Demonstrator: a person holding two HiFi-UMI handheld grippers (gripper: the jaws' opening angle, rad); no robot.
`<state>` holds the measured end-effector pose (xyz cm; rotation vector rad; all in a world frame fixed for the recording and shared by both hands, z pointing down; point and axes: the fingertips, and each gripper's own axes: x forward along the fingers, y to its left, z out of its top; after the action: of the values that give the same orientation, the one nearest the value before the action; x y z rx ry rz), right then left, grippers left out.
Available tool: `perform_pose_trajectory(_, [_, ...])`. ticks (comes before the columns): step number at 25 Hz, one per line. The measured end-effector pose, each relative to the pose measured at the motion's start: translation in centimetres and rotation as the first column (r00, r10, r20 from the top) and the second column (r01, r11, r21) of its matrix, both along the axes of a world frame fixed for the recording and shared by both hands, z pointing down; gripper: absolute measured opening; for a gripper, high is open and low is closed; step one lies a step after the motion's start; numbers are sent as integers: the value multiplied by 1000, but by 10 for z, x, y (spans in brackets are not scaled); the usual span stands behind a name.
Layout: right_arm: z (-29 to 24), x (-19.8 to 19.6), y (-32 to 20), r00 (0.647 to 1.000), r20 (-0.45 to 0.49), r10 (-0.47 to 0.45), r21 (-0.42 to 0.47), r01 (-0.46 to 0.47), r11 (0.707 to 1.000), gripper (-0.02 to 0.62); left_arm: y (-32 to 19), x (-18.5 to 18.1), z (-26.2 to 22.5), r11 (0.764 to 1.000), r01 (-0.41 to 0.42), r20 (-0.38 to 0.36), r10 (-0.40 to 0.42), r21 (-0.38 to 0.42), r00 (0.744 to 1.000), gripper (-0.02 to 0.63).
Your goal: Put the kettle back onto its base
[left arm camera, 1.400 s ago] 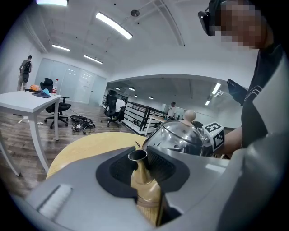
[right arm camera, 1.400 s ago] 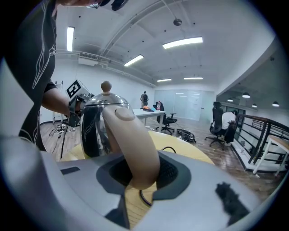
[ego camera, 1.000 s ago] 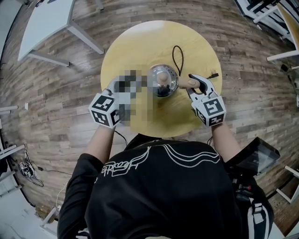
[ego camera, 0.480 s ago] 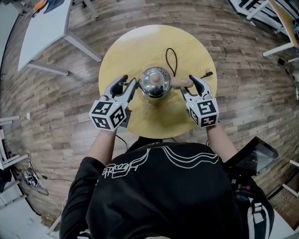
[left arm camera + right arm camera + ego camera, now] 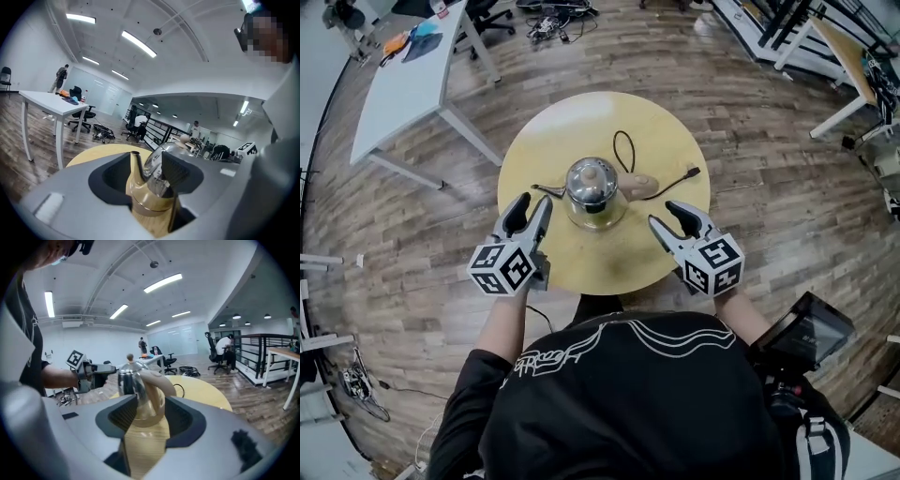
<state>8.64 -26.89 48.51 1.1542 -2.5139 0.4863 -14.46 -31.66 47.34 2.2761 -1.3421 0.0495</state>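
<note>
The grey left gripper [image 5: 532, 204] with its marker cube is hovering just left of the shiny round steel kettle [image 5: 592, 183], apart from it; its jaws are opening wide and are gripping nothing, with the kettle's thin spout [image 5: 136, 165] showing beyond them; the kettle is sitting upright on its round base [image 5: 598, 223] on the round pale wooden table [image 5: 544, 141], with a black cord [image 5: 623, 150] looping behind the kettle; the grey right gripper [image 5: 667, 214] is hovering right of the kettle, near its tan handle [image 5: 639, 185]; its jaws are likewise opening wide, empty.
</note>
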Motion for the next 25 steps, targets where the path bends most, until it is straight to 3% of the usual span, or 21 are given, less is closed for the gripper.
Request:
perform_pose_trajectory(5, [-47, -11, 62, 983, 44, -179, 34, 177, 984, 182, 72, 43, -41, 995, -70, 33, 67, 68, 997, 195])
perform_pose_trajectory(7, [-57, -13, 86, 975, 62, -215, 43, 213, 976, 176, 104, 62, -57, 991, -107, 16, 107, 79, 994, 188])
perform_pose_trajectory(8, [-62, -13, 96, 972, 73, -223, 47, 220, 974, 142, 119, 71, -64, 989, -124, -6, 125, 75, 992, 166])
perform_pose_trajectory(9, [-66, -11, 105, 971, 87, -224, 50, 221, 974, 56, 134, 80, -71, 987, -140, -27, 143, 72, 989, 123])
perform_pose_trajectory(10, [-71, -8, 113, 970, 103, -222, 51, 217, 975, 17, 147, 90, -79, 985, -157, -39, 160, 73, 986, 86])
perform_pose_trajectory(11, [-75, -5, 121, 969, 120, -218, 49, 213, 976, 9, 160, 99, -86, 981, -177, -39, 180, 79, 983, 27])
perform_pose_trajectory(12, [-80, -3, 128, 967, 140, -214, 46, 209, 977, 9, 171, 108, -93, 975, -203, -32, 207, 90, 978, 8])
perform_pose_trajectory(17, [-114, 5, 161, 925, 318, -206, 40, 204, 978, 8, 206, 147, -113, 924, -356, 13, 358, 137, 934, 6])
perform_pose_trajectory(25, [-129, -25, 236, 947, 254, -196, 25, 196, 980, 6, 278, 139, -132, 891, -437, -16, 442, 121, 897, 6])
